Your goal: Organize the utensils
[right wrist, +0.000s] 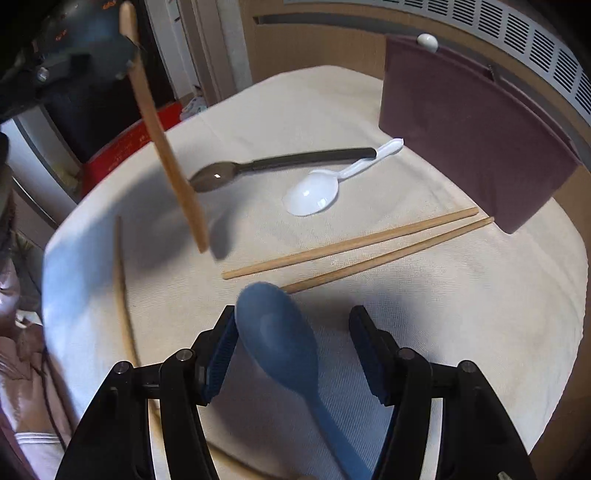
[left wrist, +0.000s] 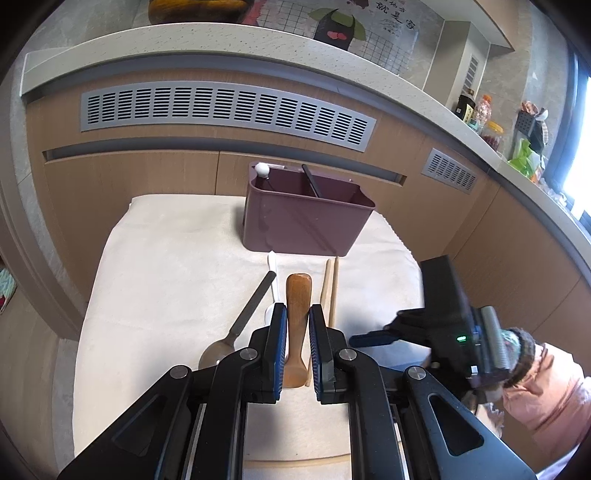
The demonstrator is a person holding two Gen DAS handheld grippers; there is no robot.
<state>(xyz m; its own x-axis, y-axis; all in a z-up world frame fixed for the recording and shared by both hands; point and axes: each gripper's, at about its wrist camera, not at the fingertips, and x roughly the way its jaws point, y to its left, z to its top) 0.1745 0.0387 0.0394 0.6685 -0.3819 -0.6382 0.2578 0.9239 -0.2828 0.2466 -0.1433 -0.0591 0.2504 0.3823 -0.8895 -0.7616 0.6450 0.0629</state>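
Nearby, chopsticks [right wrist: 351, 243] beside maroon caddy [right wrist: 476, 129].

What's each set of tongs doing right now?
Left tongs: shut on the brown wooden spoon.
Right tongs: open, the blue plastic spoon between the jaws, ungripped.

Large dark Chinese characters are showing on the wall poster [left wrist: 384, 14] above the counter in the left wrist view; they appear to read 就是家, with a smaller line above and tiny lines below that are staying too small to read. The dark bottle [left wrist: 466, 107] on the counter is carrying a pale label with print too small to make out. In the right wrist view, faint gold marks are sitting on the red box [right wrist: 129, 146], blurred beyond reading.
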